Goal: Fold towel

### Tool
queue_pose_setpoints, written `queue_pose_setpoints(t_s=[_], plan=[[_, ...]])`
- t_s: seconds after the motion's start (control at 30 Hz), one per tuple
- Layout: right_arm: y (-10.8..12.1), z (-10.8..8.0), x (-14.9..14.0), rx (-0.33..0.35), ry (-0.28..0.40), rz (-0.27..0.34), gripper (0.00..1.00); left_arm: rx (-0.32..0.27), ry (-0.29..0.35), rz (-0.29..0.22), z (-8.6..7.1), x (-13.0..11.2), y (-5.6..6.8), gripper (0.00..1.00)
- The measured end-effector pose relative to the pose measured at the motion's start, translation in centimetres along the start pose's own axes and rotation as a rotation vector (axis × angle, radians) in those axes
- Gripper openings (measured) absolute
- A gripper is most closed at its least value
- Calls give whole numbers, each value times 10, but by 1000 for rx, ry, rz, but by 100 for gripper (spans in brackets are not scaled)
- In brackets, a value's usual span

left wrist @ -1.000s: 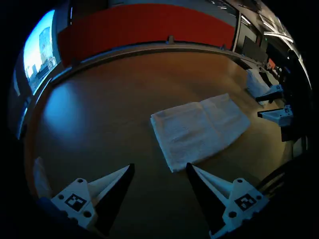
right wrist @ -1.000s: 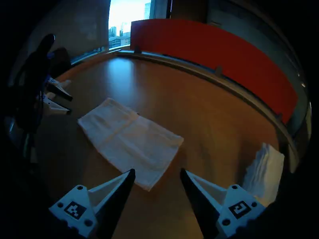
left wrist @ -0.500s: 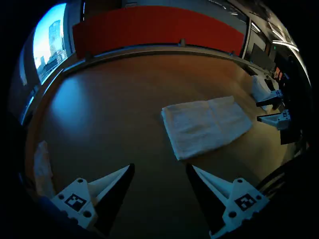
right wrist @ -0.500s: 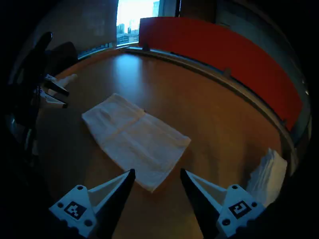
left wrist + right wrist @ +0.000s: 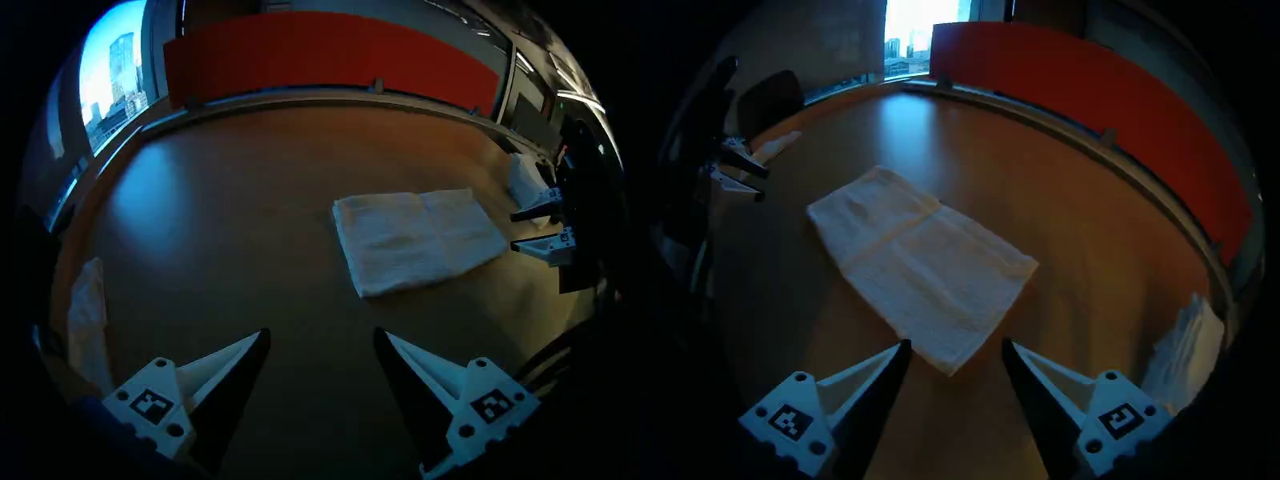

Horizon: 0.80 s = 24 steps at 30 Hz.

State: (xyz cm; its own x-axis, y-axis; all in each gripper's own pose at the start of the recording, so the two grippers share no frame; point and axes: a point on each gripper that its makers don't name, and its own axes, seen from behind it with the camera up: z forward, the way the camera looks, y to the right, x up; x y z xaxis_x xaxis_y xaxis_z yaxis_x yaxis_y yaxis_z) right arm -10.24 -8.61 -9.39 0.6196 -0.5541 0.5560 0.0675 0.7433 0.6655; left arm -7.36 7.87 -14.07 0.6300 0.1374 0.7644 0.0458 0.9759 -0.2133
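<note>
A white folded towel [image 5: 420,238] lies flat on the wooden table [image 5: 240,208]. In the left gripper view my left gripper [image 5: 320,344] is open and empty, well short of the towel's near edge. At that view's right edge my right gripper [image 5: 528,232] hovers open beside the towel's far end. In the right gripper view the towel [image 5: 920,260] lies just ahead of my right gripper [image 5: 954,352], whose open fingers frame its nearest corner without touching. My left gripper [image 5: 748,180] appears small at the far left, open.
A stack of white cloth [image 5: 1184,352] sits at the table's right side, seen also as white cloth [image 5: 524,180]. Another white cloth [image 5: 84,320] lies near the left edge. A red partition [image 5: 336,56] lines the table's far rim. A dark chair [image 5: 768,100] stands by the window.
My left gripper has drawn back from the towel, which now sits farther ahead and to the right. My right gripper has closed in on the towel's near corner. Both stay open.
</note>
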Motion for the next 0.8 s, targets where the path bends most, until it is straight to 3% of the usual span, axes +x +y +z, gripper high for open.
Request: queue_pose_setpoints(t_s=[0.27, 0.67, 0.8], plan=[[-1, 4, -14, 18, -33, -18, 79, 15, -4, -23, -9, -9, -3, 95], [-5, 8, -24, 63, -65, -19, 48, 33, -7, -35, -18, -18, -7, 95], [-5, 10, -25, 69, -66, -23, 45, 34, -7, -44, -20, -20, -8, 95]])
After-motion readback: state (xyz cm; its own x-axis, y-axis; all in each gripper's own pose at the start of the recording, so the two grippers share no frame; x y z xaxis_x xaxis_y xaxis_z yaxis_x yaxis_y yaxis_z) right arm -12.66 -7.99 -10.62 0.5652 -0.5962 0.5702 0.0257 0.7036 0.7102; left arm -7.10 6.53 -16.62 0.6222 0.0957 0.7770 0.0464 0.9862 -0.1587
